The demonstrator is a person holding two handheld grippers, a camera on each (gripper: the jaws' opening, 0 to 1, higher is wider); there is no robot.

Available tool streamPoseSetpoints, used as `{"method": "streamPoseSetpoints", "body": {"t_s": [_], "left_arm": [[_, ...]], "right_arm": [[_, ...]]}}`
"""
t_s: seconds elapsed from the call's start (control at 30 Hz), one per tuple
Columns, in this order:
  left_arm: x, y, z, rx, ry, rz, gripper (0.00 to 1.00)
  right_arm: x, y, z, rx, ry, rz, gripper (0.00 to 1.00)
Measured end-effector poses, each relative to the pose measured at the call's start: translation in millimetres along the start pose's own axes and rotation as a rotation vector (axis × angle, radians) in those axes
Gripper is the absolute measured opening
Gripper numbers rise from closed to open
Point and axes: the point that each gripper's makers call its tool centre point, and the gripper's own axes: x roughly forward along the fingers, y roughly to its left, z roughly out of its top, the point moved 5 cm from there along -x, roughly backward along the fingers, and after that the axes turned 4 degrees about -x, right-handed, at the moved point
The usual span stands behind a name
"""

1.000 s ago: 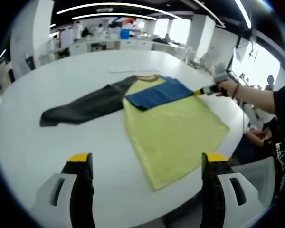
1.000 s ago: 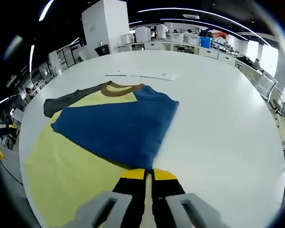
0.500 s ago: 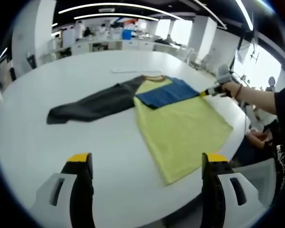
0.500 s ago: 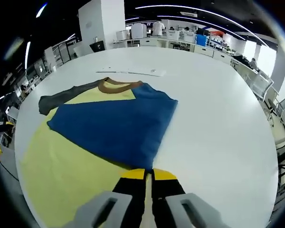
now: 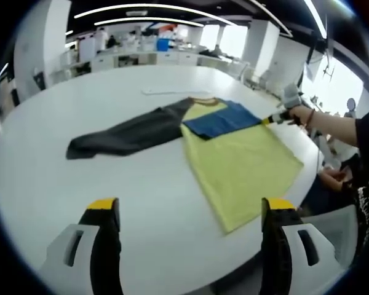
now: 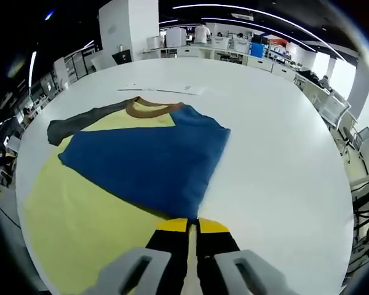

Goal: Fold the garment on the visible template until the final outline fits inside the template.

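A long-sleeved shirt lies on the round white table [image 5: 141, 178]. Its yellow body [image 5: 243, 166] spreads toward the table's right edge, and its brown collar [image 6: 149, 109] faces the far side. The blue sleeve [image 6: 150, 157] is folded across the chest. The dark grey sleeve [image 5: 126, 132] stretches out flat to the left. My right gripper [image 6: 192, 226] is shut on the blue sleeve's cuff end; in the left gripper view that right gripper [image 5: 272, 118] is held by a hand at the garment's right. My left gripper [image 5: 190, 206] hangs open above bare table, short of the shirt's hem.
A thin white strip [image 5: 166, 91] lies on the table beyond the collar. The person's arm [image 5: 338, 126] reaches in from the right. The table edge runs close past the yellow hem. Desks and chairs fill the office behind.
The shirt has slid to the right across the table with the right gripper still holding the blue sleeve. In the right gripper view the picture has barely shifted.
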Motion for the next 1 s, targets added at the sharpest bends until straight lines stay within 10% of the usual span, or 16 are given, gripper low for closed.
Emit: {"method": "streamPoseSetpoints", "body": {"t_s": [0.53, 1.0], "left_arm": [[-0.6, 1.4, 0.8, 0.006, 0.002, 0.002, 0.92], [-0.7, 3.3, 4.4, 0.013, -0.008, 0.008, 0.92]], "right_arm": [[-4.1, -4.5, -1.3, 0.063, -0.009, -0.003, 0.02], [-26.1, 8.9, 21.0, 0.160, -0.150, 0.085, 0.64]]}}
